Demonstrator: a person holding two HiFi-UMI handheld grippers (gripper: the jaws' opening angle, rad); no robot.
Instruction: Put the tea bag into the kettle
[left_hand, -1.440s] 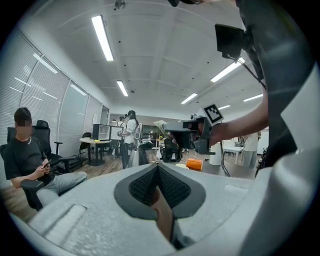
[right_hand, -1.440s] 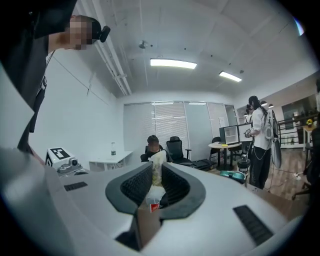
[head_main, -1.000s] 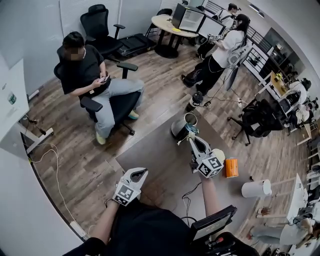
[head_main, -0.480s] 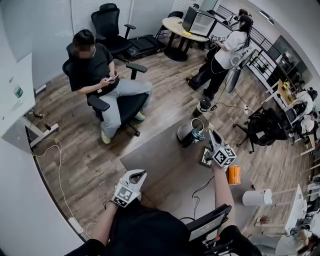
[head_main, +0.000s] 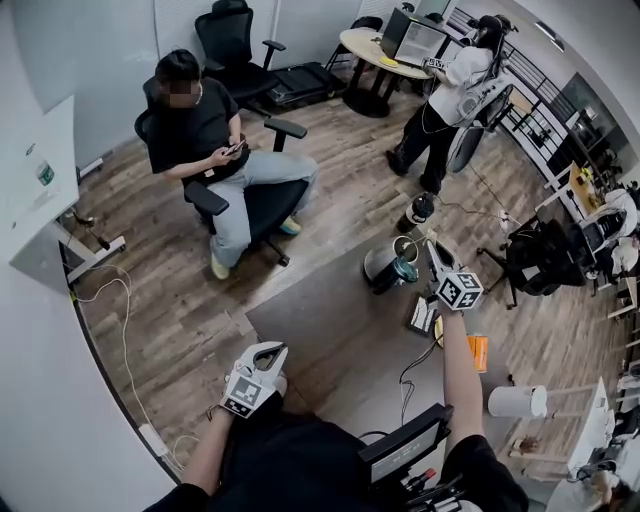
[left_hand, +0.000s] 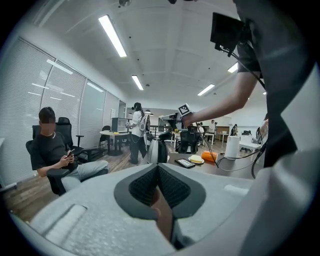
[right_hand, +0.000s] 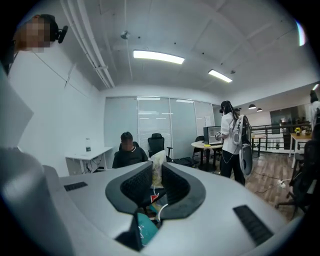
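Note:
In the head view the steel kettle (head_main: 383, 266) stands at the table's far edge with its top open and a teal part (head_main: 403, 270) beside the opening. My right gripper (head_main: 436, 251) reaches out just right of that opening, at about its height. In the right gripper view its pads are shut on a pale tea bag (right_hand: 157, 169), whose string and red tag (right_hand: 151, 197) hang below. The left gripper (head_main: 270, 351) rests low near my body; its pads (left_hand: 172, 186) meet at the tips and hold nothing. The kettle (left_hand: 157, 151) shows far ahead of it.
A dark grey table (head_main: 330, 335) carries a phone-like slab (head_main: 422, 315), an orange item (head_main: 480, 352) and a white cylinder (head_main: 515, 402). A cable (head_main: 408, 372) crosses it. A seated person (head_main: 215, 150) and a standing person (head_main: 450, 95) are beyond the table.
My right gripper has moved away from me along the table with the tea bag, from the middle up beside the kettle's opening. The left gripper has stayed put.

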